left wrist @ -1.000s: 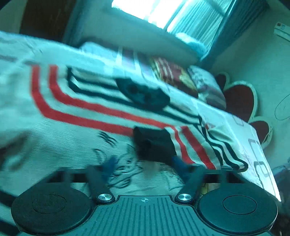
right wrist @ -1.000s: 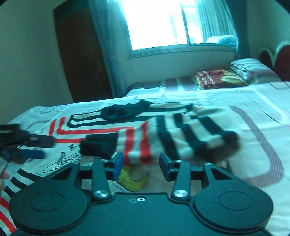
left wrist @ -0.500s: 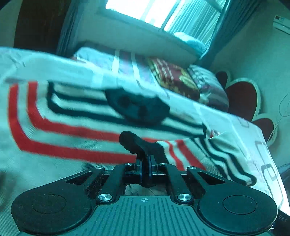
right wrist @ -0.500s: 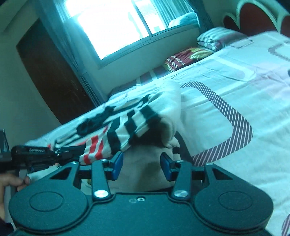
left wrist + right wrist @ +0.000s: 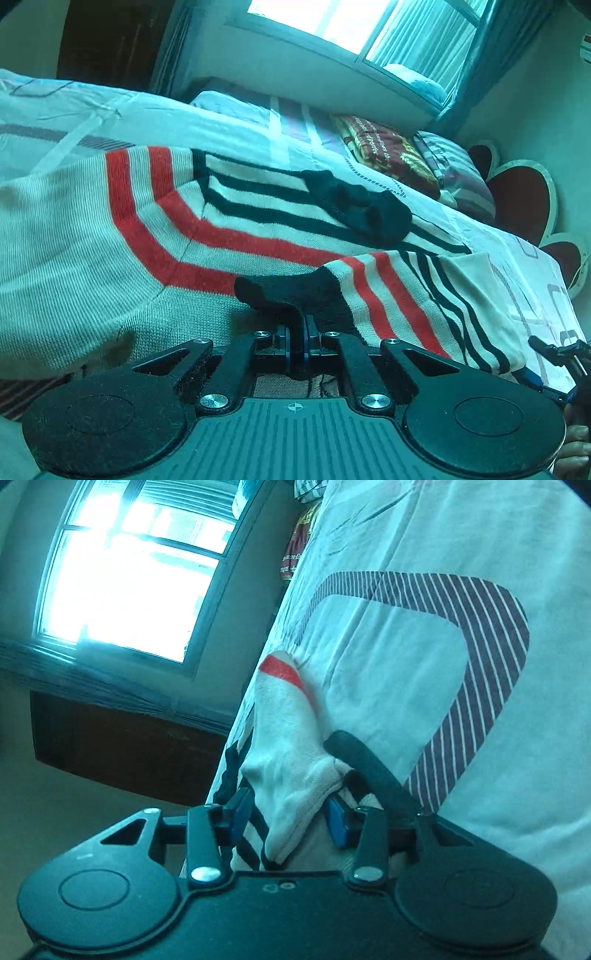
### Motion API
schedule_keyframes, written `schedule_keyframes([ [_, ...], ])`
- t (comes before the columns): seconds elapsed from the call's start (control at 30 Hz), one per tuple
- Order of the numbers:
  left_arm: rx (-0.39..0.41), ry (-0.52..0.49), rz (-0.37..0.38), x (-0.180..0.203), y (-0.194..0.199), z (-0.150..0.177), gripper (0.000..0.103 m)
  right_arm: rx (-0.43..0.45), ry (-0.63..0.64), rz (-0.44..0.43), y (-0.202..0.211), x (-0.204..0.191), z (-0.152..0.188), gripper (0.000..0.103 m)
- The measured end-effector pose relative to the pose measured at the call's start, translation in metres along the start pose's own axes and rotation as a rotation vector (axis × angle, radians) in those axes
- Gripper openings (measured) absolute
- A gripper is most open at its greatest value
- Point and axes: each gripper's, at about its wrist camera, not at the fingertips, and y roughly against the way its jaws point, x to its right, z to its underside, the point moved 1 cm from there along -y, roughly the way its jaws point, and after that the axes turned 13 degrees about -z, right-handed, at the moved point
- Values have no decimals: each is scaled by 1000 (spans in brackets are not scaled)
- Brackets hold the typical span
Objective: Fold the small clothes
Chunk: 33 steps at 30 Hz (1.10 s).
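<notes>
A small cream knit sweater (image 5: 92, 258) with red and black stripes lies on the bed. Its black collar (image 5: 362, 210) is at the far side. My left gripper (image 5: 297, 341) is shut on the black cuff (image 5: 291, 291) of a sleeve folded across the body. In the right wrist view, my right gripper (image 5: 290, 818) has its blue pads (image 5: 338, 823) apart, with a bunched cream part of the sweater (image 5: 291, 753) between them. The right gripper also shows at the right edge of the left wrist view (image 5: 554, 354).
The bed sheet (image 5: 424, 646) is white with grey striped shapes. Pillows (image 5: 391, 151) lie at the bed's head by a red heart-shaped headboard (image 5: 521, 199). A bright window (image 5: 122, 576) and a dark wardrobe (image 5: 122, 753) are behind.
My left gripper closed on the sleeve's black cuff and holds it over the sweater body. My right gripper rolled sideways and moved in, so bunched sweater fabric now sits between its open pads.
</notes>
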Motion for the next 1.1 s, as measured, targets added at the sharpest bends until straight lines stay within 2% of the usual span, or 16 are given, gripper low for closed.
schedule_keyframes([
  [0.03,3,7,-5,0,-1,2,6,-8,27,40,-2,-2,-1,11],
  [0.07,17,15,-6,0,0,1,6,-8,60,71,-3,-5,1,9],
  [0.13,63,1,-13,3,9,1,6,2,123,63,1,-16,4,9],
  [0.2,56,-3,-35,4,6,3,6,-19,208,120,-2,-19,10,8],
  [0.23,31,-9,-48,4,0,5,6,-28,204,141,-6,-15,11,8],
  [0.37,40,-12,-51,5,4,7,6,-26,212,139,-7,-16,12,7],
  [0.5,97,23,-21,3,28,7,6,-19,248,106,2,-24,13,8],
  [0.6,43,4,-56,2,13,21,6,-50,224,138,-5,-13,12,7],
  [0.67,65,-11,-50,1,11,27,6,-52,208,120,-5,-9,9,5],
  [0.73,62,-4,-47,0,15,26,8,-77,214,116,-2,-14,6,12],
  [0.8,80,-19,-108,-3,27,25,24,-97,261,107,8,-23,4,23],
  [0.83,121,-20,-140,-6,37,25,41,-86,316,102,18,-31,3,25],
  [0.87,164,-26,-156,-7,46,23,47,-81,377,85,25,-39,1,25],
  [0.97,214,-82,-129,4,50,7,47,-61,490,87,18,-52,-22,31],
  [1.03,211,-138,-82,22,39,-3,47,-58,484,83,-3,-51,-42,31],
  [1.1,192,-196,-75,40,22,-8,47,-66,475,90,-29,-47,-61,30],
])
